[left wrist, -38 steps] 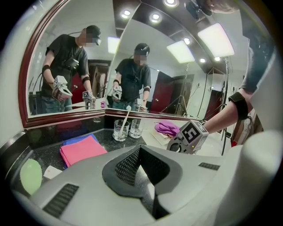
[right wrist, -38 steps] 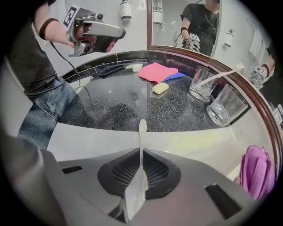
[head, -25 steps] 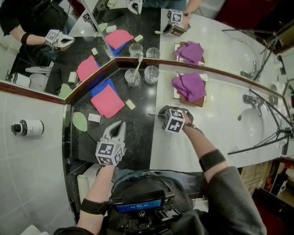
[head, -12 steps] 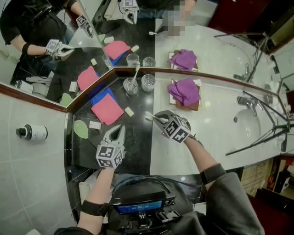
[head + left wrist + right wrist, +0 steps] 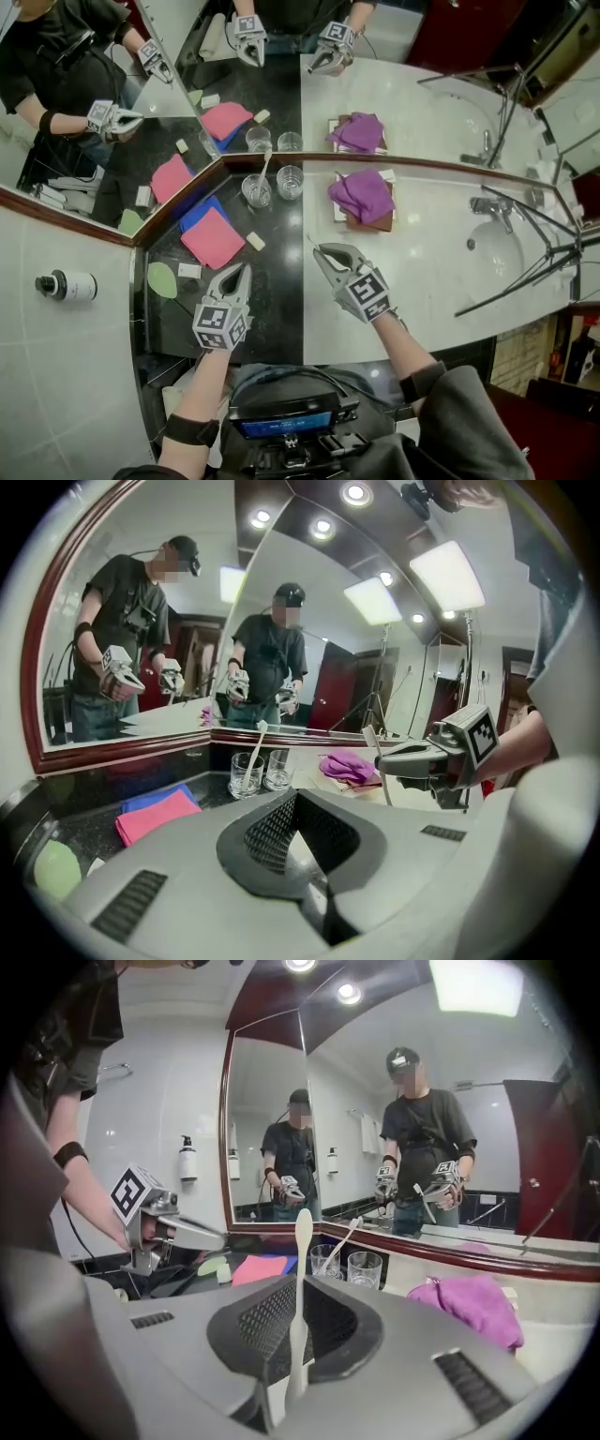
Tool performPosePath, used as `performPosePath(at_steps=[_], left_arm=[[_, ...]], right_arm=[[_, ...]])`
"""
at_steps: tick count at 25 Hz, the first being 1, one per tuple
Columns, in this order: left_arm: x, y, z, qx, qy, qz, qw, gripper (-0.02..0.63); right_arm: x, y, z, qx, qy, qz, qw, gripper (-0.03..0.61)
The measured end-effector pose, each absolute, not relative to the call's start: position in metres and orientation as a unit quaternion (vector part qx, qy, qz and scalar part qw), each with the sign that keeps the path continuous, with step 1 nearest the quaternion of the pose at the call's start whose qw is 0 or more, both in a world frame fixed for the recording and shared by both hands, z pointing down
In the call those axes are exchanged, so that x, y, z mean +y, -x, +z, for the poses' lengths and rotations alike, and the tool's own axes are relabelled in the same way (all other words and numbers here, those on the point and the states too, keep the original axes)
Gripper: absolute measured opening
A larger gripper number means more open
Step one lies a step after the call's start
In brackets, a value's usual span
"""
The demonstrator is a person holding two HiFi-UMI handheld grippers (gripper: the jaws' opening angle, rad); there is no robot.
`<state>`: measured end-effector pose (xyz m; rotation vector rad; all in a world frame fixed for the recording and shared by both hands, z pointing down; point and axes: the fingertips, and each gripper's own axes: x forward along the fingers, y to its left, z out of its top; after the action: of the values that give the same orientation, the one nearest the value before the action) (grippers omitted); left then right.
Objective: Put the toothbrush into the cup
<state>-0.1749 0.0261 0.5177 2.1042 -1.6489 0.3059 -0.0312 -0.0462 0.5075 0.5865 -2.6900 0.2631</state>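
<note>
A white toothbrush (image 5: 300,1279) stands upright between the jaws of my right gripper (image 5: 322,251), which is shut on its handle above the white counter (image 5: 441,281). The left gripper view shows the same brush (image 5: 383,766) sticking up from that gripper. Two clear glass cups stand at the back by the mirror: the left cup (image 5: 255,190) holds another white toothbrush, the right cup (image 5: 290,182) looks empty. My left gripper (image 5: 240,271) hovers over the black counter, shut with nothing in it (image 5: 311,885).
A purple cloth (image 5: 361,194) lies on a brown tray right of the cups. Pink cloth (image 5: 214,236) over a blue one, a small soap bar (image 5: 254,241) and a green soap (image 5: 161,279) lie at the left. Sink (image 5: 494,255) and faucet sit far right; mirrors back the counter.
My right gripper has lifted off the counter with the toothbrush and rolled, so the brush now stands upright. The left gripper has stayed where it was.
</note>
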Motion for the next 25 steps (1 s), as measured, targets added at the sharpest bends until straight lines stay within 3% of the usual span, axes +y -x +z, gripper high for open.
performPosePath(at_steps=[11, 25], left_arm=[[0.021, 0.167, 0.525, -0.599, -0.760, 0.110, 0.230, 0.001], [-0.062, 0.189, 0.524, -0.601, -0.768, 0.096, 0.200, 0.001]], right_arm=[[-0.069, 0.030, 0.493, -0.955, -0.246, 0.091, 0.142, 0.041], [-0.177, 0.099, 0.475, -0.959, -0.267, 0.058, 0.075, 0.041]])
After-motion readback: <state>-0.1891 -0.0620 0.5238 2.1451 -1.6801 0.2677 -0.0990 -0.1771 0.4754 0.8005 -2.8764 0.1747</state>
